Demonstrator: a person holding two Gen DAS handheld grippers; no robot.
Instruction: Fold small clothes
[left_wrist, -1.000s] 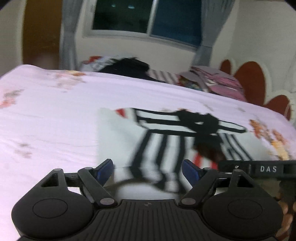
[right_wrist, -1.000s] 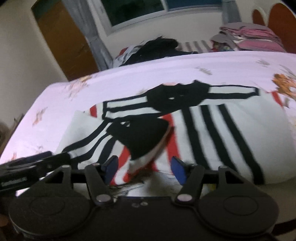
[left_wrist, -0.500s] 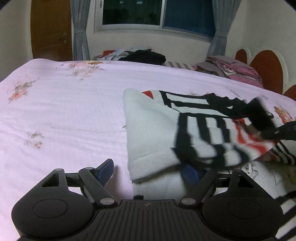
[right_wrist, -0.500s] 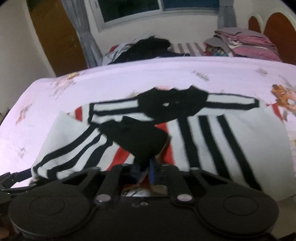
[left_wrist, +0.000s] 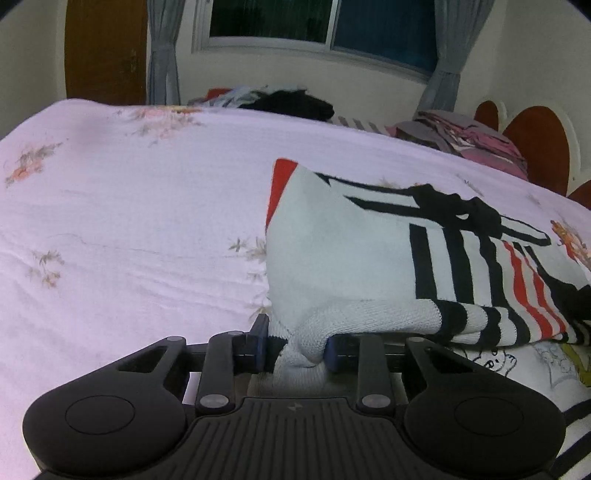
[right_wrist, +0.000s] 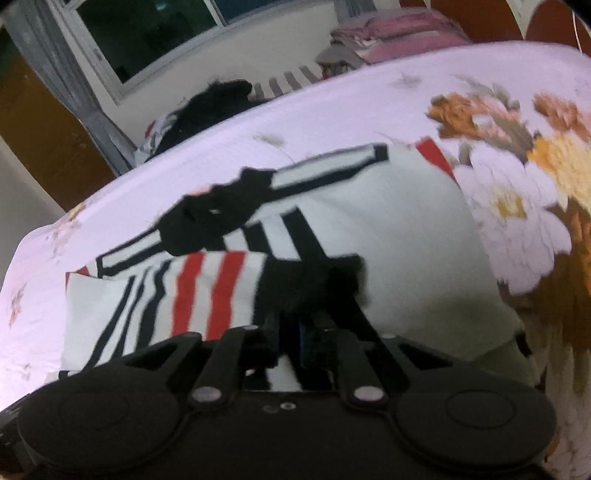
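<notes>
Sweater (left_wrist: 369, 258), white knit with black and red stripes, is lying on the pink floral bedsheet (left_wrist: 129, 221), partly folded with a sleeve drawn across its body. The left gripper (left_wrist: 297, 349) has just been closing and is now pinching the bunched white hem near the edge, probably to anchor or lift that corner for the next fold. The right gripper (right_wrist: 295, 339), its jaws narrow after just reopening slightly, is sitting at the black cuff (right_wrist: 314, 284), though blur is making it unclear whether it is gripping.
</notes>
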